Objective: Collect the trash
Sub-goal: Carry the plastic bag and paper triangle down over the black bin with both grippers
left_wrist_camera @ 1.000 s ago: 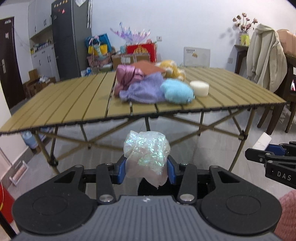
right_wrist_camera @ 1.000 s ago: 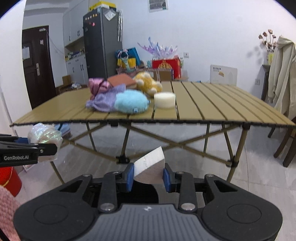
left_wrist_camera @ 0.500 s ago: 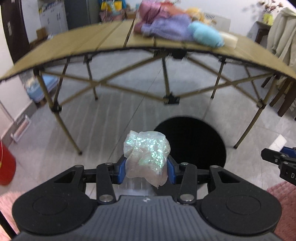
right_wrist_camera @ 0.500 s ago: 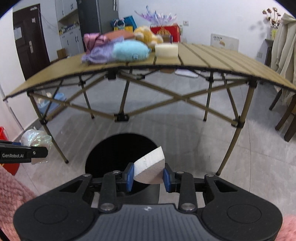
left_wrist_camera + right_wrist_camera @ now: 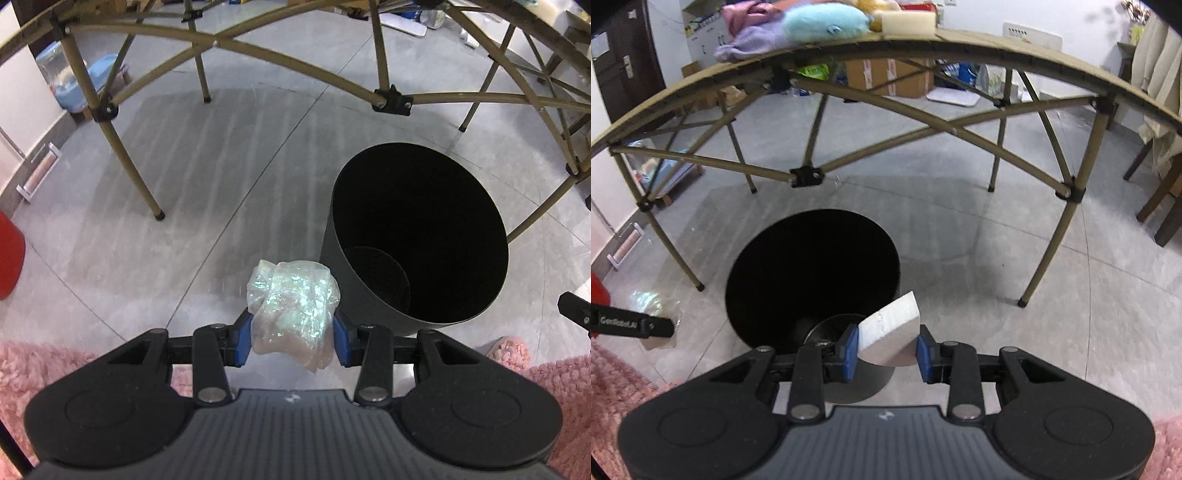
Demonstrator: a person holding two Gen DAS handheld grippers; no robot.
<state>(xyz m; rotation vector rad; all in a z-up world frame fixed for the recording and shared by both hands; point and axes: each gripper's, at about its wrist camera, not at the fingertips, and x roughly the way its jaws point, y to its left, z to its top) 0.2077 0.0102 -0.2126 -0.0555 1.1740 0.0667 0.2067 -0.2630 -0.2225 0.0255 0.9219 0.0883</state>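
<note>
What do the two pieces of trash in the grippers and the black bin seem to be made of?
Crumpled wad in the left gripper: probably thin plastic film, translucent with an iridescent green-blue shimmer.
White wedge in the right gripper: likely foam, matte and finely pitted, with clean cut faces.
Black bin: smooth thin wall, dull sheen; plastic or painted metal, I cannot tell which.

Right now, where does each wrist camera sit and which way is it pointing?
Left wrist: on the left gripper, looking down at floor and black bin; its fingers clamp an iridescent plastic wad.
Right wrist: on the right gripper, tilted down toward bin and folding table; it clamps a white foam wedge.
Shared: bin, table legs; the other gripper shows at each frame's edge.
</note>
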